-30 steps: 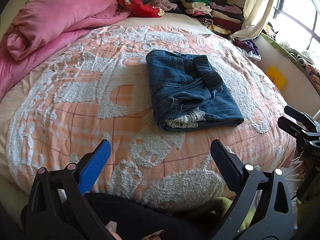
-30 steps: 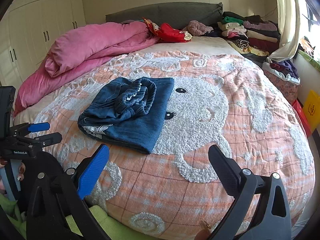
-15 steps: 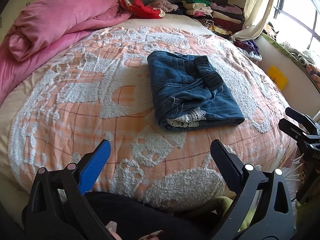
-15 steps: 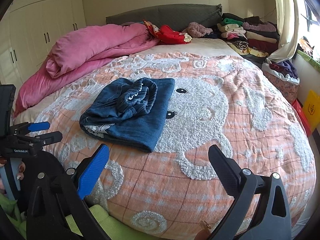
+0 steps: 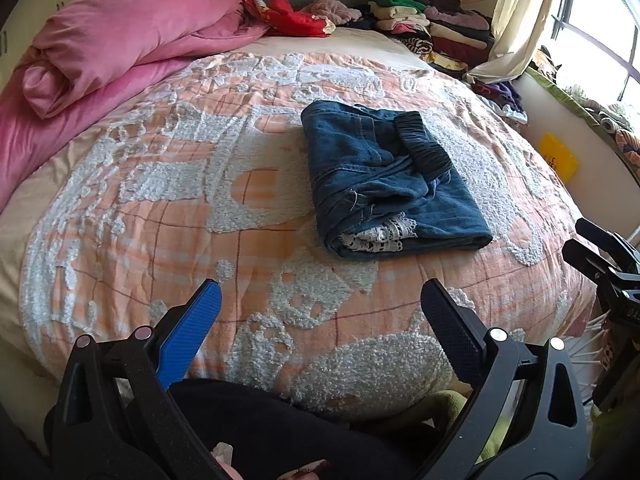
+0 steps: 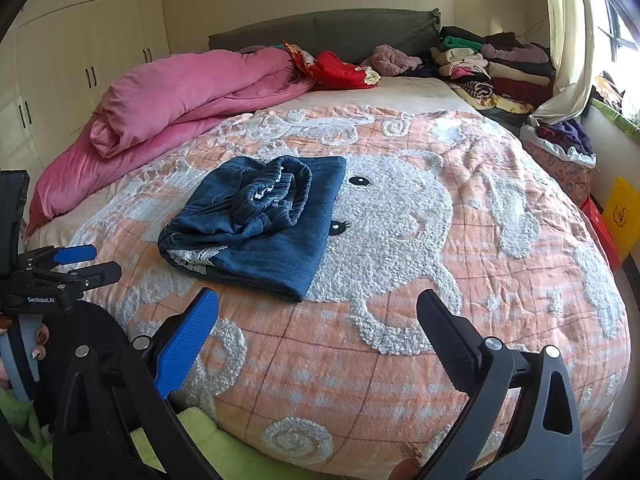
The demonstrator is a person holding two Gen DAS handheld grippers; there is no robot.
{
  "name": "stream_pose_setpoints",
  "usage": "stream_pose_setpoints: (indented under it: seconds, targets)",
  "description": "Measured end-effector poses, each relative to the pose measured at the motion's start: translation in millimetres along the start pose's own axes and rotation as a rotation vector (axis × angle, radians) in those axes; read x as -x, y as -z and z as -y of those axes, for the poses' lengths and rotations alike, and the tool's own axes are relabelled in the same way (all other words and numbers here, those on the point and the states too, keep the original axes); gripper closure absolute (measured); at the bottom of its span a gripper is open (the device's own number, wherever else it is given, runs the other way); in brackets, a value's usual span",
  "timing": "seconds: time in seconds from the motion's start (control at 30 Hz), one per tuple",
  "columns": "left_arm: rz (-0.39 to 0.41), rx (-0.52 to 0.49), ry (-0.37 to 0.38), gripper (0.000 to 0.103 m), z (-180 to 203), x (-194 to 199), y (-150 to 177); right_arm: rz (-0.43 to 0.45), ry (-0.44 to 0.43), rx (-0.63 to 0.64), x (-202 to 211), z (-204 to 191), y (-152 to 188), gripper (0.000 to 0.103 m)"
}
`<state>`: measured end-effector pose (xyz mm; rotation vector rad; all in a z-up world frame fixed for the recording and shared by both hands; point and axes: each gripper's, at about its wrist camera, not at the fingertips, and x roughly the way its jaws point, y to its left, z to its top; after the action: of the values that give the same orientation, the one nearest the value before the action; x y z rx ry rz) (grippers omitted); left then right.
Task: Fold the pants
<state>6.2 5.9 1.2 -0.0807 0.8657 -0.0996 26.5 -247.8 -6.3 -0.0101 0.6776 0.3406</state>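
Left gripper point(image 5: 320, 304): nearest item in the left wrist view, jaws spread wide, nothing between them; one blue-faced finger point(image 5: 192, 332) and one black. It hovers at the near edge of the bed, apart from the pants. Also seen low at the left margin of the right wrist view point(image 6: 86, 262), a hand point(image 6: 24, 344) around its handle.

Right gripper point(image 6: 318, 308): jaws likewise spread wide and empty, above the near edge of the bed. It shows at the right margin of the left wrist view point(image 5: 588, 240).

Bedspread point(image 6: 460, 280): orange check with raised white pile motifs, covering the bed.

Pants point(image 6: 256, 216): dark blue denim, folded into a compact rectangle, lying flat near the middle of the bedspread. Elastic waistband bunched on top; white lace trim visible at the near open end point(image 5: 380, 234). Touched by neither gripper.

Pink duvet point(image 6: 180, 100): heaped along the far left side of the bed.

Red garment point(image 6: 336, 70): beside the duvet, against the grey headboard point(image 6: 320, 28).

Stacked clothes point(image 6: 492, 68): folded pile at the far right corner, next to a cream curtain point(image 6: 568, 60).

Wardrobe point(image 6: 72, 60): cream doors, far left.
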Motion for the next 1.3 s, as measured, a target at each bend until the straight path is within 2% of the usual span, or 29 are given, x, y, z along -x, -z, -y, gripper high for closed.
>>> stream_pose_setpoints:
  seconds: [1.3]
  targets:
    - [-0.005,-0.012,-0.035,0.010,-0.7,2.5,0.4,-0.008,0.026,-0.006,-2.9,1.6,-0.6,0.004]
